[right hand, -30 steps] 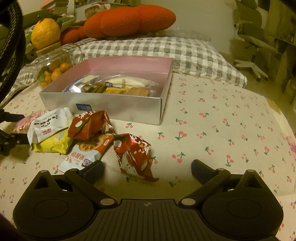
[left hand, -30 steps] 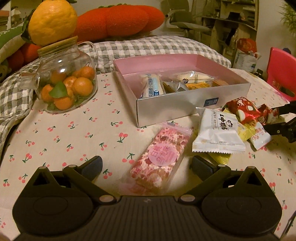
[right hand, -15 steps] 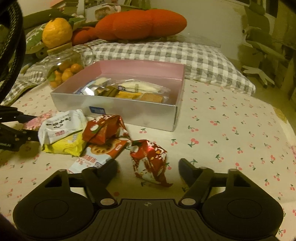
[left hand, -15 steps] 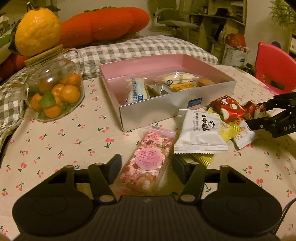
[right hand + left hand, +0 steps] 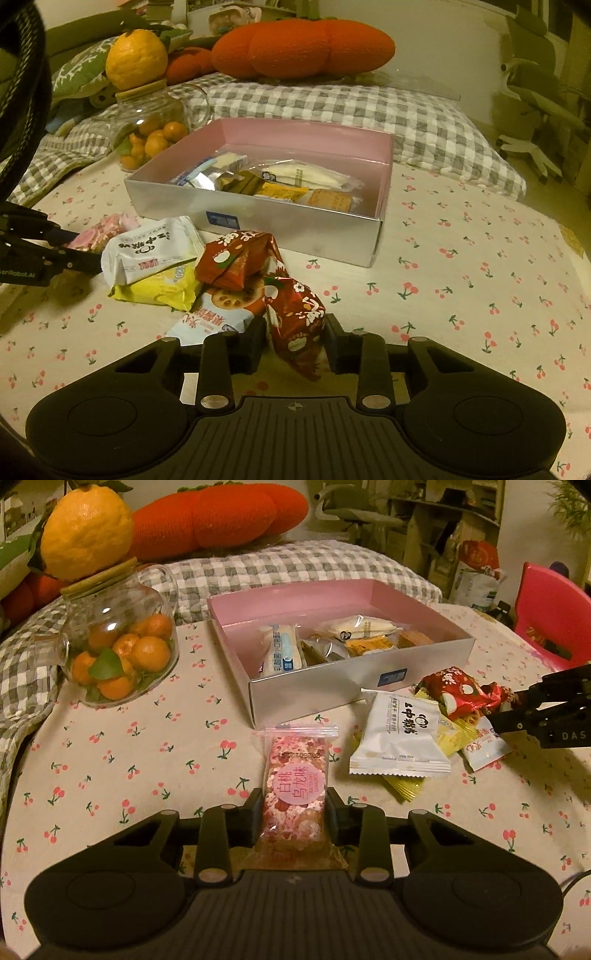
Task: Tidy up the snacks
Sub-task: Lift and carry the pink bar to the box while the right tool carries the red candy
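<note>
Pink snack bar (image 5: 295, 794) lies on the desk (image 5: 110, 775) before the box (image 5: 354, 679), left tongs (image 5: 293, 812) just closed on its near end (light, crumbly). Red packet (image 5: 295, 325): right tongs (image 5: 295, 343) just clamped on its crinkly, slippery foil.

Left gripper (image 5: 294, 812) angled down, jaws just closed, pads pressing; right gripper (image 5: 295, 334) likewise, jaws clamped.

Glossy plastic pink snack wrapper (image 5: 295, 794); shiny foil red packet (image 5: 297, 325); silvery cardboard box (image 5: 332, 686); matt printed cotton tablecloth (image 5: 129, 757); clear glass jar (image 5: 118, 642).
</note>
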The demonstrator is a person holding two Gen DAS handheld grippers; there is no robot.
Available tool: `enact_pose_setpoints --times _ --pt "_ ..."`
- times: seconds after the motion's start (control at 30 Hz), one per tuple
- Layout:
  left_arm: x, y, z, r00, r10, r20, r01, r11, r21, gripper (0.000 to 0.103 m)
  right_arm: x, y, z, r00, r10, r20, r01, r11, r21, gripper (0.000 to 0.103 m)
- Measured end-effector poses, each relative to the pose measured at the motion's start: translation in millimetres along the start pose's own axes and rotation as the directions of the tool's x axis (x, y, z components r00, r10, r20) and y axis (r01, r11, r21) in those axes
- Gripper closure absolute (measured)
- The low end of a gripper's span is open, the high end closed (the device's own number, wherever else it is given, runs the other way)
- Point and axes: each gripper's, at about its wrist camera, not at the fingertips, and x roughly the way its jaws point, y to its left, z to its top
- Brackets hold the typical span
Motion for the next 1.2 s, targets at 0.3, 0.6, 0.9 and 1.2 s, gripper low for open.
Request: enact_pose_setpoints --times 0.3,0.6,0.9,1.2 --pt "-4.5 5.2 4.0 0.998 -0.023 -0.054 0.019 0.996 -0.082 0.073 -6.5 -5.1 3.8 1.000 0.013 0.008 -0.013 0.999 0.049 0.073" --pt "-12.7 13.6 7.5 0.997 -0.017 -0.069 0.006 0.989 -0.150 0.073 -13.8 -12.6 10.3 1.000 0.029 0.011 -0.030 0.993 0.110 0.074" --pt "-25.5 15.0 15.4 0.999 -0.016 -0.049 0.006 0.982 -0.190 0.073 -24.2 -17.4 19.5 0.998 0.054 0.029 -0.058 0.985 0.162 0.074" --pt "-32.2 17.1 25.9 0.999 -0.018 -0.039 0.008 0.970 -0.243 0.073 -34.4 -16.5 31.7 0.996 0.071 0.053 -0.080 0.977 0.197 0.074"
